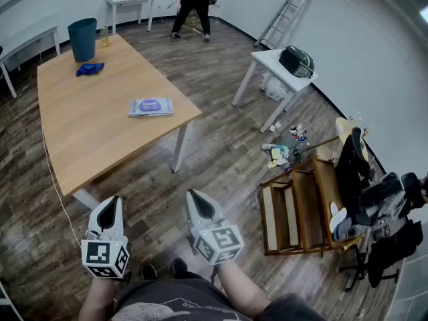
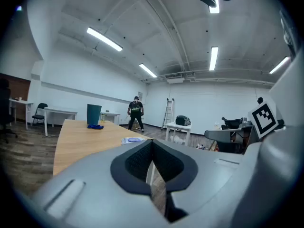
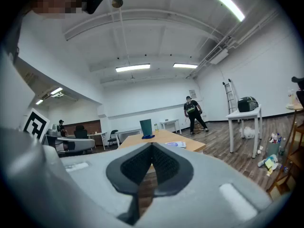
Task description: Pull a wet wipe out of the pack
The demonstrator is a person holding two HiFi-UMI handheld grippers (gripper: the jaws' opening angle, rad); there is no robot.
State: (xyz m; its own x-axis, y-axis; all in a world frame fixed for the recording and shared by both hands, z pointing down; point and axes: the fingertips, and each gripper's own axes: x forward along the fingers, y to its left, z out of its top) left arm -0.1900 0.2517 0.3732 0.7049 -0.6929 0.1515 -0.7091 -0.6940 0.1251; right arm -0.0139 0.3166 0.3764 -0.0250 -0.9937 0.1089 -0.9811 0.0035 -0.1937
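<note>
A flat pack of wet wipes with a purple label lies near the right edge of the wooden table; it also shows small in the left gripper view and the right gripper view. My left gripper and right gripper are held low over the floor, well short of the table and far from the pack. Both are shut with nothing between the jaws, which meet tip to tip in both gripper views.
A teal bin and a blue cloth sit at the table's far end. A small white table carries a dark bag. A wooden rack, floor clutter and a ladder stand right. A person stands far back.
</note>
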